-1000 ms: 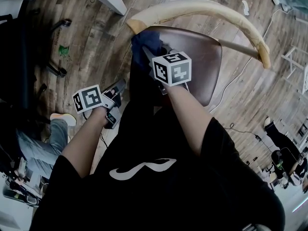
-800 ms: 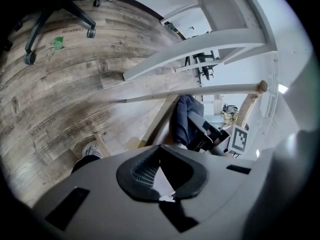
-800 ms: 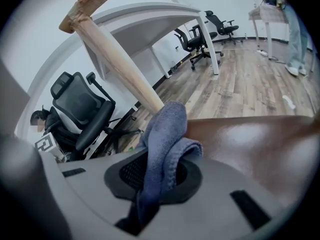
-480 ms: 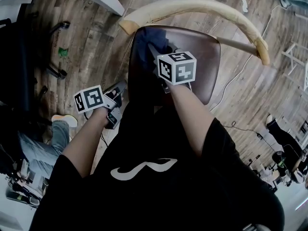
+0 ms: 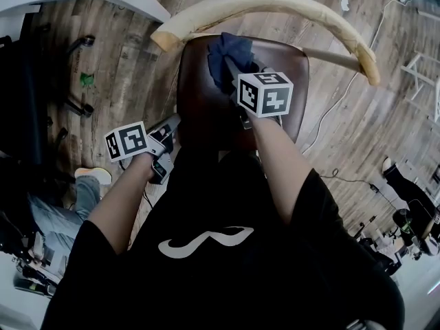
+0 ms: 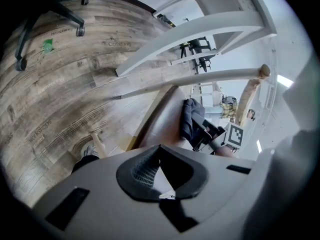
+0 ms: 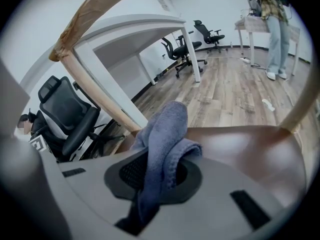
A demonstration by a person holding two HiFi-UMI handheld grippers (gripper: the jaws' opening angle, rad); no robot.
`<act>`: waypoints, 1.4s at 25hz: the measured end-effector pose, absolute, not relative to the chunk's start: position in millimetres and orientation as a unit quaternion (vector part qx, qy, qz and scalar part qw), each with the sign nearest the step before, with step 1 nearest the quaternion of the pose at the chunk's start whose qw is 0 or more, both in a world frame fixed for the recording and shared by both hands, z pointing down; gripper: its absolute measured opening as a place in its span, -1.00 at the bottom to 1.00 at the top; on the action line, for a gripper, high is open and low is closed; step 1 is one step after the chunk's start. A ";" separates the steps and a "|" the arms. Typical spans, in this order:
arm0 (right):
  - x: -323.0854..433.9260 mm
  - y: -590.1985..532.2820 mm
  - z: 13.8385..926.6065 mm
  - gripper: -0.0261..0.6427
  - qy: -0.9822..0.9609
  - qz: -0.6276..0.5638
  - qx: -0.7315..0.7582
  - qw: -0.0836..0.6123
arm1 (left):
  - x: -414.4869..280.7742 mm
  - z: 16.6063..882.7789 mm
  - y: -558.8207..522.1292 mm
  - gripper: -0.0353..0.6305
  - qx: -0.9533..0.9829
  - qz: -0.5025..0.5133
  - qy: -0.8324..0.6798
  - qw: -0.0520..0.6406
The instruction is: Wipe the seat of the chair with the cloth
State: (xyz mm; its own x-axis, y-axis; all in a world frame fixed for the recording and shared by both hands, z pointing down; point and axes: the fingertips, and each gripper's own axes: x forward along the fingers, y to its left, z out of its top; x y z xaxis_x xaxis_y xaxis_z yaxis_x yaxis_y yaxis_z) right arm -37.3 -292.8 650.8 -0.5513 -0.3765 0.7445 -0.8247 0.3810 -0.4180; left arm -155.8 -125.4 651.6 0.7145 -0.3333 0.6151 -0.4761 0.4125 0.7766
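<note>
Squarely between right tongs (image 7: 156,180): cloth (image 7: 168,134)

Cloth (image 7: 167,129) fuzzy blue fabric; seat (image 5: 198,102) smooth, glossy brown; backrest (image 5: 275,3) pale wood; floor (image 5: 130,60) matt planks.

Seat (image 5: 199,95): near edge hidden behind the person's torso (image 5: 206,253) and right arm (image 5: 282,163), head view.
Cloth (image 5: 230,52): near end covered by the right gripper (image 5: 232,71) and its marker cube (image 5: 265,93), head view.
Standing person (image 7: 276,29), far right: top cut off at the picture's edge.
</note>
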 end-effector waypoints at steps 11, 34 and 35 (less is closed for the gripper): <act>24.9 -295.2 651.2 -0.79 -0.755 0.408 0.438 0.267 | -135.6 649.7 -129.8 -0.85 0.554 0.073 -0.351 0.751; 179.8 -287.6 655.4 -0.79 -0.681 0.375 0.553 0.300 | -130.7 651.3 -126.6 -0.85 0.560 0.103 -0.342 0.748; 180.8 -286.8 655.2 -0.79 -0.680 0.376 0.553 0.300 | -131.2 650.8 -125.5 -0.85 0.560 0.103 -0.343 0.748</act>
State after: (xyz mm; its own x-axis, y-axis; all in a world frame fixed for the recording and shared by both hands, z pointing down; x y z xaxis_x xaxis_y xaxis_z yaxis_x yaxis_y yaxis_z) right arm 180.8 -286.8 655.2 -0.2077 -0.5276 0.8237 -0.9782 0.1057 -0.1790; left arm -131.2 -125.5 650.8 0.7438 -0.2301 0.6275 -0.5373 0.3527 0.7661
